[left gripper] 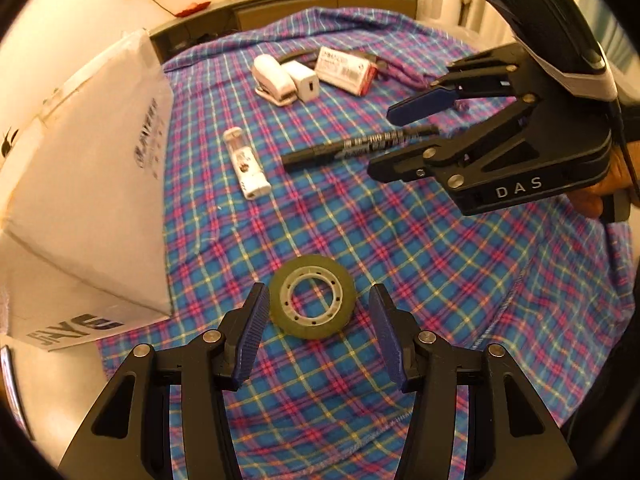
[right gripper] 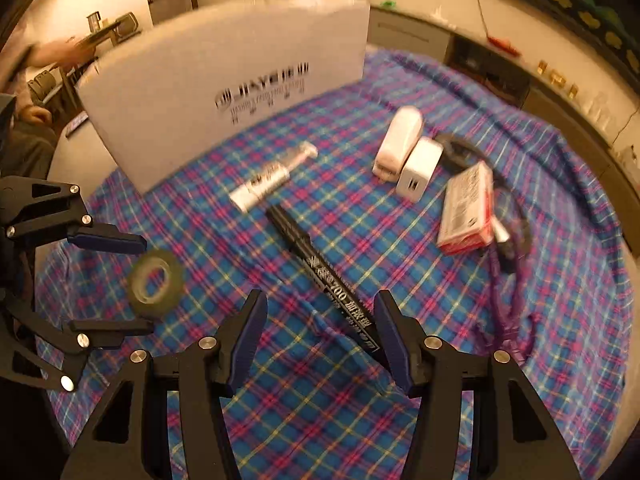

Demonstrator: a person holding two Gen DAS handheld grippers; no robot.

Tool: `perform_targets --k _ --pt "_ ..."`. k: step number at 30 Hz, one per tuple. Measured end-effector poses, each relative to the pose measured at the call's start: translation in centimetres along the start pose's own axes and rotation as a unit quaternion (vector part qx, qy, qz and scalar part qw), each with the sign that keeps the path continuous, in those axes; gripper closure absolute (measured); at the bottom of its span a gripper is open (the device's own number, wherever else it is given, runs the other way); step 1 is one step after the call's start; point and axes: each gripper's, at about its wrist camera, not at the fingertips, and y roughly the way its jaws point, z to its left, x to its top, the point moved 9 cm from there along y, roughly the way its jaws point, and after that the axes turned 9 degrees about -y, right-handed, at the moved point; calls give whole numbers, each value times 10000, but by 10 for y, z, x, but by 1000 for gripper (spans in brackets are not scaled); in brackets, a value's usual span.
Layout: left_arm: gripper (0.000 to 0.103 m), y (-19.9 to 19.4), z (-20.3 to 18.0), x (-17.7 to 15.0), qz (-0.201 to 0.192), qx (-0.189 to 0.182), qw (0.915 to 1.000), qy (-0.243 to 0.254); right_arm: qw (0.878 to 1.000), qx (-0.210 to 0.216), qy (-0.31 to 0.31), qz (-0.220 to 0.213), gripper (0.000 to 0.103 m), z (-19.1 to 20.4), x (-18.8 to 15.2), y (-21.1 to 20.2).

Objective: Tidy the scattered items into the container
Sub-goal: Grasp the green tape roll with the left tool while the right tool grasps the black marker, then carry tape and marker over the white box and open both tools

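Observation:
A roll of clear tape lies flat on the plaid cloth between the fingers of my left gripper, which is open with its pads on either side of the roll, the left one very close to its rim. A black marker lies on the cloth beyond it. My right gripper is open with the marker's end passing between its fingers. In the right wrist view the marker runs diagonally into the right gripper, its end against the right-hand finger. There the left gripper straddles the tape roll. The white cardboard box stands at the cloth's edge.
A white tube, a white stapler, a white charger and a red-and-white packet lie farther back. A purple cable snakes along the right. A sideboard stands behind the table, and a person's sleeve shows beyond the box.

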Motion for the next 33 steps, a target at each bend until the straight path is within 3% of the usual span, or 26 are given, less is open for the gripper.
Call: perform_targets --k 1,5,7,11,12,16,18,22,24,27,33 --pt "48 0 0 1 -55 34 10000 30 10000 -1 23 33 63 -1 -1 4" --pt "49 -1 0 3 -220 -22 9997 37 10000 45 34 47 71 -4 0 10" --pt "54 -2 2 2 -293 27 9995 83 9999 91 108 17 80 -5 1 8" --pt "79 -8 9 5 -363 -154 9991 -138 9990 293 321 -91 86 -6 6 -1" --pt "80 -10 11 6 -390 -162 9989 -181 9990 297 324 -103 87 -5 8 0" --pt "78 -16 16 8 -416 -263 9982 -347 9981 434 425 -62 87 -3 5 2" --pt "57 -13 17 5 -375 -192 9985 -346 9977 477 472 -78 84 -4 4 3" --pt "52 -4 22 -1 -308 -68 9990 -318 9972 506 538 -140 78 -5 3 12" --pt "52 2 24 -3 -256 -41 9991 -321 9966 542 595 -186 78 -6 4 13" --pt "54 1 22 -1 -356 4 9990 -261 9952 641 728 -126 87 -6 4 11" --pt "54 -26 21 12 -728 -211 9965 -339 9909 865 958 -380 88 -5 10 -13"
